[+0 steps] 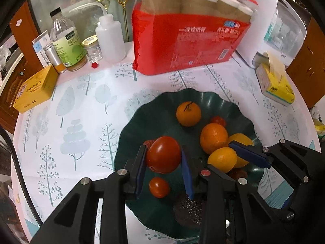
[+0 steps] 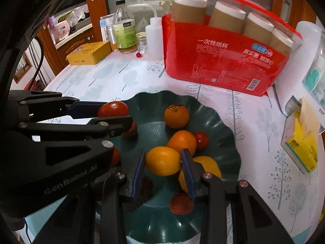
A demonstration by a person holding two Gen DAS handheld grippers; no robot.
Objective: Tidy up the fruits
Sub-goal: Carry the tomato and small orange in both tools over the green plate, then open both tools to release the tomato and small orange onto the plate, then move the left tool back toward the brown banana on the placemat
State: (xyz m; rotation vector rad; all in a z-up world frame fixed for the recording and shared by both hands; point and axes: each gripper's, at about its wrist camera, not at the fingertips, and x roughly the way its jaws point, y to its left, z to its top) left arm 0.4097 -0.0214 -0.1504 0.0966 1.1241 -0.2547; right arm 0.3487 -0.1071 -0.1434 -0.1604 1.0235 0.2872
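Note:
A dark green wavy plate [image 1: 154,109] [image 2: 223,118] holds oranges, small tomatoes and red dates. My left gripper [image 1: 163,158] is shut on a large red tomato [image 1: 163,155] [image 2: 113,109] and holds it above the plate's left side. My right gripper [image 2: 163,160] [image 1: 233,152] is shut on a yellow-orange fruit [image 2: 163,161] [image 1: 222,159] over the plate's middle. Another yellow fruit [image 2: 209,165] lies behind its right finger. Two oranges [image 1: 188,113] [image 1: 213,138] lie further back. A small tomato [image 1: 159,187] lies under the left gripper.
A red pack of paper cups [image 1: 189,38] stands behind the plate. Bottles and jars [image 1: 67,40] and a yellow box [image 1: 34,89] sit at the back left. A yellow tissue box [image 1: 274,83] and a white appliance [image 1: 272,26] are at the right.

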